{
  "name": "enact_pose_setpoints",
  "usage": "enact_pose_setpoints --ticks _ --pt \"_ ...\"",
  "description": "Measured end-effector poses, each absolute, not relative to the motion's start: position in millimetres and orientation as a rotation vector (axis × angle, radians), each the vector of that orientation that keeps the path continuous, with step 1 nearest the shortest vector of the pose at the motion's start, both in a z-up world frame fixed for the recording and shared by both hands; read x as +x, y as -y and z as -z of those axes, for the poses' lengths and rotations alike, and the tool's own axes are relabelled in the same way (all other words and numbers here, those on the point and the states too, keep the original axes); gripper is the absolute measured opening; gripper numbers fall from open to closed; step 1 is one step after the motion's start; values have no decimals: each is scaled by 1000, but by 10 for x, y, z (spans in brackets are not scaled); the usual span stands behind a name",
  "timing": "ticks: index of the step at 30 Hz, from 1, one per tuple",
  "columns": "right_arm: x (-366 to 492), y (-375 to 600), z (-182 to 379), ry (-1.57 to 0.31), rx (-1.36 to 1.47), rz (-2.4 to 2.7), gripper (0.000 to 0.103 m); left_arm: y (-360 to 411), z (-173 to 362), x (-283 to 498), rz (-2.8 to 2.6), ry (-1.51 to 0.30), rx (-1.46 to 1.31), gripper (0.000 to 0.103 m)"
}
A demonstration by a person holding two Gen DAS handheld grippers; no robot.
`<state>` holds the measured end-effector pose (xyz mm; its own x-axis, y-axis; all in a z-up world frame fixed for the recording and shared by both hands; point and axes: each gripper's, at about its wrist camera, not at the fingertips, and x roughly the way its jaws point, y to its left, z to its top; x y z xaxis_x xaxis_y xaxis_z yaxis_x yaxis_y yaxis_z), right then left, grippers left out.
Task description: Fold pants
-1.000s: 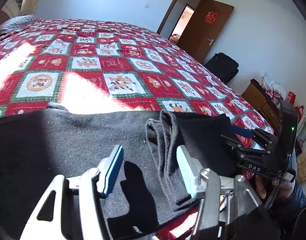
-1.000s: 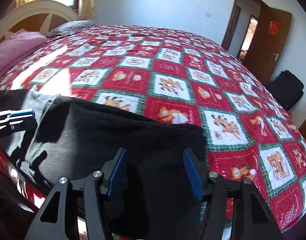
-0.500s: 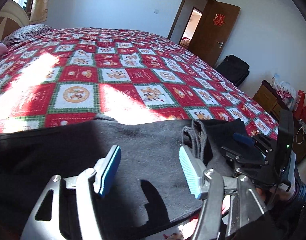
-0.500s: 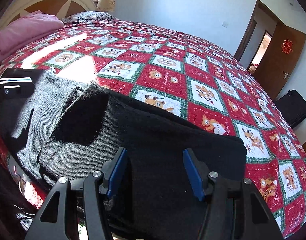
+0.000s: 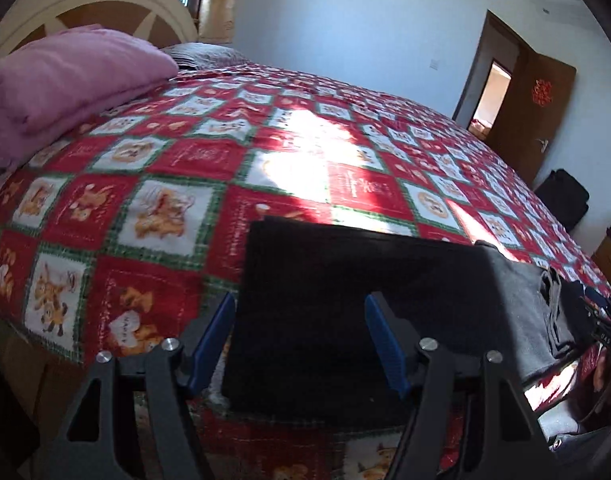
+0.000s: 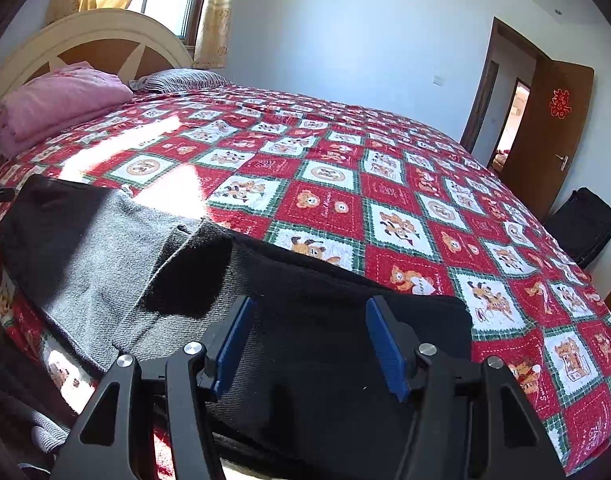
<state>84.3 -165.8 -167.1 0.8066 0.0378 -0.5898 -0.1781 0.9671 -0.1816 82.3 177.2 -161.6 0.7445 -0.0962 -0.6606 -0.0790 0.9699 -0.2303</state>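
The bed [image 6: 345, 184] with its red checkered quilt fills both views. The dark pants [image 6: 313, 320] lie along its near edge. Only the right wrist view shows the folded-over gray part; only the left one catches the right claw [image 5: 603, 330] at the far end. The left claw [image 5: 301, 344] and the right claw hover, jaws apart, gripping nothing.

Dark grey pants [image 6: 117, 248] flat along the bed's near edge.
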Motion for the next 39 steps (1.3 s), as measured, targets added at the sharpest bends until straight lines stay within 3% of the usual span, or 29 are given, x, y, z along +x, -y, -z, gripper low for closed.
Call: enact_pose_setpoints --ticks 13,21,26,28,29,32,39 --pt "841 1604 1788 -650 -257 -118 61 -1899 1990 883 46 -749 -345 63" --pt "806 1581 1795 -642 -268 -119 61 -2009 2020 826 108 -722 -394 47" --pt "818 1588 1813 -647 -269 -115 61 -2002 2036 822 117 -716 -391 47" --pt "820 1593 1825 -651 -271 -112 61 -1981 2007 808 115 -717 -384 36" --pt "821 1597 1823 -650 -270 -110 61 -1960 1977 805 121 -715 -375 26" --pt "808 1611 1795 -637 -267 -106 61 -1925 1903 808 113 -718 -361 15" --pt "818 1676 1744 -628 -244 -95 61 -2051 1829 762 185 -682 -488 13"
